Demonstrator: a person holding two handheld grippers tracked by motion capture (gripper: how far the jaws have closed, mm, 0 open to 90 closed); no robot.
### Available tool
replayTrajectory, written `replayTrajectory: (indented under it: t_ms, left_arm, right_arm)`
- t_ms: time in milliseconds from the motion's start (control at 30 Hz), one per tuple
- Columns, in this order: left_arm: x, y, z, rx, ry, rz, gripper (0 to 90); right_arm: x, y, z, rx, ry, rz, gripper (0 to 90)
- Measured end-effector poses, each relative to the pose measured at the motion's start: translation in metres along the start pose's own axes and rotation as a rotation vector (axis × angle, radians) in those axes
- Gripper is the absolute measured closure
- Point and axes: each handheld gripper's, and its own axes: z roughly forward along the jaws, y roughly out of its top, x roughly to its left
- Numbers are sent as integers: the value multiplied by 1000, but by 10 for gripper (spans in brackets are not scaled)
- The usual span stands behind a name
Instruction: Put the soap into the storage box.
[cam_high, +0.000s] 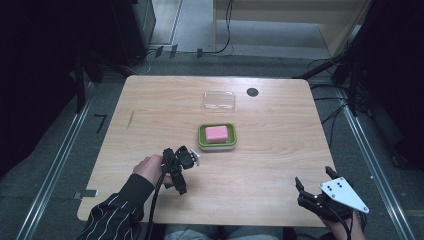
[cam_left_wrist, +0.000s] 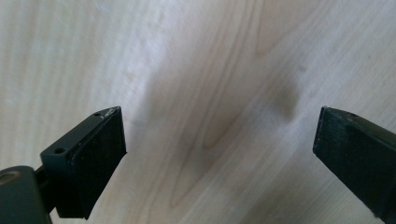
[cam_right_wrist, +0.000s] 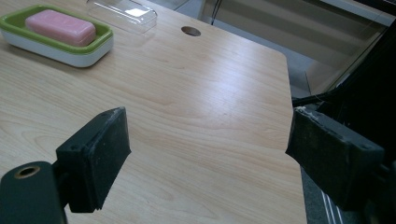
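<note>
Judging from how things lie, the work with the soap dish looks barely begun: the pink soap (cam_high: 216, 133) sits in the green soap dish (cam_high: 201, 137) near the middle of the table (cam_high: 150, 100), while the clear lid (cam_high: 219, 100) rests apart from it, farther from the person, beside a small dark hole (cam_high: 252, 92) in the tabletop. Covering the dish appears to be what is left, and nothing has been picked up yet. The left hand-held gripper (cam_left_wrist: 219, 140) hangs over bare wood just to the near left of the dish, its jaws spread wide with nothing between them. The right hand-held gripper (cam_right_wrist: 208, 154) waits at the near right corner of the table, well apart from the dish, jaws likewise released and empty. Seen from the high view, the soap's long axis runs left to right across the table, parallel to the dish's long sides and to the lid's, so lid and dish are already roughly aligned with each other
</note>
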Motion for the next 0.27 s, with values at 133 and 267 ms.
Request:
replayTrajectory:
  t_ms: [133,267]
  left_arm:
    - [-5,-7,6,5,-9,-20,31]
    - [-6,-10,10,4,-56,-35,31]
  right_arm:
    - [0,0,0,2,-1,1,135]
    - [0,0,0,2,0,0,135]
